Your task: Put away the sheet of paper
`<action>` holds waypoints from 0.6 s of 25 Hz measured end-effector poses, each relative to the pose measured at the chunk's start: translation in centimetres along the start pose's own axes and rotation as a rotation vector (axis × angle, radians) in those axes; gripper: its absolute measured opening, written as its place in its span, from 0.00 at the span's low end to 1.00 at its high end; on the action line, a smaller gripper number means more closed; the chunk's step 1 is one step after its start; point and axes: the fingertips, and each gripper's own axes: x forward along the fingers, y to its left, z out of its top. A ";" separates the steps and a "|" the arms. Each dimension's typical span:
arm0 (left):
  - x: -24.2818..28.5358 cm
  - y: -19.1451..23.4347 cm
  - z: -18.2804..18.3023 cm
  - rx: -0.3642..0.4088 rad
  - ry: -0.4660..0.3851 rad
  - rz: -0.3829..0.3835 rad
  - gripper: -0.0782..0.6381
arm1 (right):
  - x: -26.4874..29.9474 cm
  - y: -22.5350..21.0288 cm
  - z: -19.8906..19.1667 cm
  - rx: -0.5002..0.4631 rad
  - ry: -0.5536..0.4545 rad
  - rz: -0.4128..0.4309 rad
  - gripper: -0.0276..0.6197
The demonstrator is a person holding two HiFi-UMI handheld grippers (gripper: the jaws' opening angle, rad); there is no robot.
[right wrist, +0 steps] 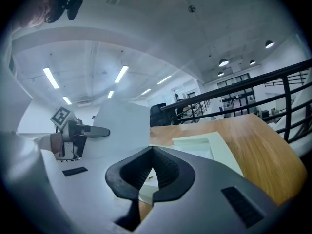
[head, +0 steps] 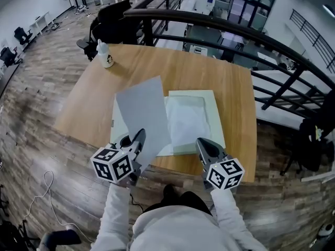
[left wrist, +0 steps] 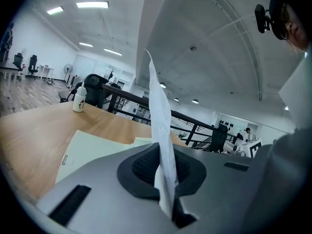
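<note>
A grey sheet of paper (head: 145, 114) hangs tilted above the wooden table (head: 209, 72), its near corner pinched in my left gripper (head: 138, 139). In the left gripper view the sheet (left wrist: 158, 106) stands edge-on, clamped between the shut jaws (left wrist: 164, 152). Under it lies an open pale green folder (head: 196, 95) with a clear plastic sleeve (head: 186, 119) on its right half. My right gripper (head: 202, 143) hovers at the folder's near right edge, jaws shut with nothing between them (right wrist: 152, 149). From the right gripper view the paper (right wrist: 122, 126) and the left gripper (right wrist: 78, 133) show at left.
A white bottle (head: 105, 54) stands at the table's far left corner. A black railing (head: 235, 27) curves behind and to the right of the table. A black chair (head: 112, 22) sits beyond the bottle. Wood flooring surrounds the table, and a white cable (head: 49, 192) lies at lower left.
</note>
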 end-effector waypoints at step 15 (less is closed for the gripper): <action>6.2 0.7 0.8 -0.027 0.050 -0.067 0.13 | 1.5 -4.3 2.2 0.019 -0.020 -0.066 0.09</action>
